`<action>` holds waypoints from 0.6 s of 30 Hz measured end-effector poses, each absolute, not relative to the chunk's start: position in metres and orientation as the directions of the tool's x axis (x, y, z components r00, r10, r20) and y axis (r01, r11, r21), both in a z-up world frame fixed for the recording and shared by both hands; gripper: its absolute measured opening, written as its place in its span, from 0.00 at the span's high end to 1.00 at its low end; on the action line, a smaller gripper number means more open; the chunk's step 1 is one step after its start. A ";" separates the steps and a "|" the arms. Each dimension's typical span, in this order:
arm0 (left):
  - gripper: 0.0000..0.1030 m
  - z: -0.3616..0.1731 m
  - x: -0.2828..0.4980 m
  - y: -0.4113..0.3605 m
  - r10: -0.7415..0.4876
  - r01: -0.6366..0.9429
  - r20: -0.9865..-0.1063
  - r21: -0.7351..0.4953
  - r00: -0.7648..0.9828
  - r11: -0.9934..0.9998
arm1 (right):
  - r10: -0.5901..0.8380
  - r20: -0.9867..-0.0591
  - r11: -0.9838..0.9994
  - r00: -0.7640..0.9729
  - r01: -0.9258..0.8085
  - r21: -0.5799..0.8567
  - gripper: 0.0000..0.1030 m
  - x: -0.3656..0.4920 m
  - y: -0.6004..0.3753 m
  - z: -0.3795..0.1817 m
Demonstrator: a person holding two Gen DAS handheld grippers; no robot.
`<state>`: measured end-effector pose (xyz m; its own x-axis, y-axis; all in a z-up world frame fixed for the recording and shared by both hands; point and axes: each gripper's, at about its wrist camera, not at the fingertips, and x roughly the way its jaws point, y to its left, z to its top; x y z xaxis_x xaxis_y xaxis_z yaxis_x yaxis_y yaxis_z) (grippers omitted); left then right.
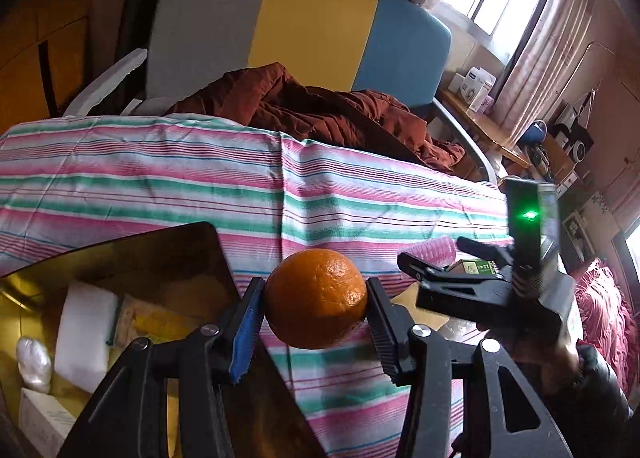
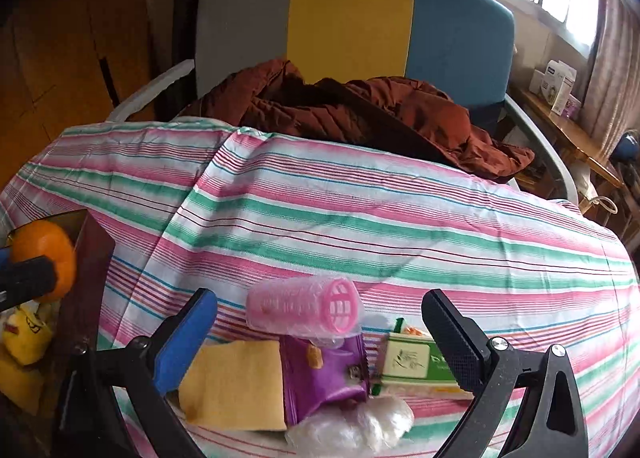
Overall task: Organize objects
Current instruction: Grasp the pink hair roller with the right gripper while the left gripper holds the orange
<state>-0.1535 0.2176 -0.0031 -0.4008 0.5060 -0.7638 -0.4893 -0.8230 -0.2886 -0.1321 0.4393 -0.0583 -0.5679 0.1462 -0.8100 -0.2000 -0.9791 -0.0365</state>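
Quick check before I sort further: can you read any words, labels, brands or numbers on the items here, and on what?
None can be read in full.
Green and cream box: green lettering, cut off by the right gripper, unreadable.
Purple packet: print too small.
Yellow packet in the dark box: red mark, blurred.
White boxes on the windowsill: blue label, too small.

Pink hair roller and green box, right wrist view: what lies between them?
The upper corner of a purple packet reaches into the gap between pink hair roller and green box; otherwise striped cloth.
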 end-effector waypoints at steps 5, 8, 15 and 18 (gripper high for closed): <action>0.51 -0.006 -0.153 0.190 0.498 -0.446 -0.764 -0.309 -0.410 -0.840 | 0.107 -0.839 -0.981 -0.534 -0.192 -0.003 0.29 -0.140 0.442 -0.070; 0.51 -0.005 -0.152 0.173 0.490 -0.415 -0.763 -0.319 -0.420 -0.852 | 0.112 -0.823 -0.983 -0.557 -0.182 -0.011 0.29 -0.136 0.440 -0.061; 0.51 0.007 -0.154 0.117 0.460 -0.315 -0.746 -0.343 -0.481 -0.885 | 0.122 -0.745 -0.980 -0.655 -0.200 0.015 0.29 -0.121 0.435 -0.014; 0.51 0.011 -0.154 0.091 0.439 -0.268 -0.743 -0.348 -0.505 -0.898 | 0.084 -0.717 -0.985 -0.692 -0.168 0.047 0.29 -0.110 0.421 0.003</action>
